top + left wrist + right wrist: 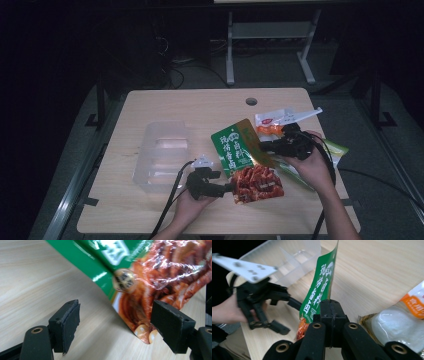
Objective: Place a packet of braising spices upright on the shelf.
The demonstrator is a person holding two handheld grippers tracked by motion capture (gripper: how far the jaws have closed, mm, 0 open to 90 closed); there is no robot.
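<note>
We see the green and red printed foil snack pouch [247, 162] held above the pale wooden desk [165, 102], near its front right. Its long axis runs on a slant in the high view: the green end points up and away toward the desk's far side, the red end with the pictured food points down toward the person. The right gripper [265, 146] has its fingers pressed together on the pouch's green part; in the right gripper view the pouch [319, 290] stands on edge, rising straight up from them. The left gripper [231, 188] sits at the red lower corner, its fingers [67, 323] spread apart with the pouch's corner [140, 310] between them, untouched. A clear plastic divided box [162, 155] lies to the left of the pouch, and white packets [282, 117] lie behind the right hand [312, 167].
</note>
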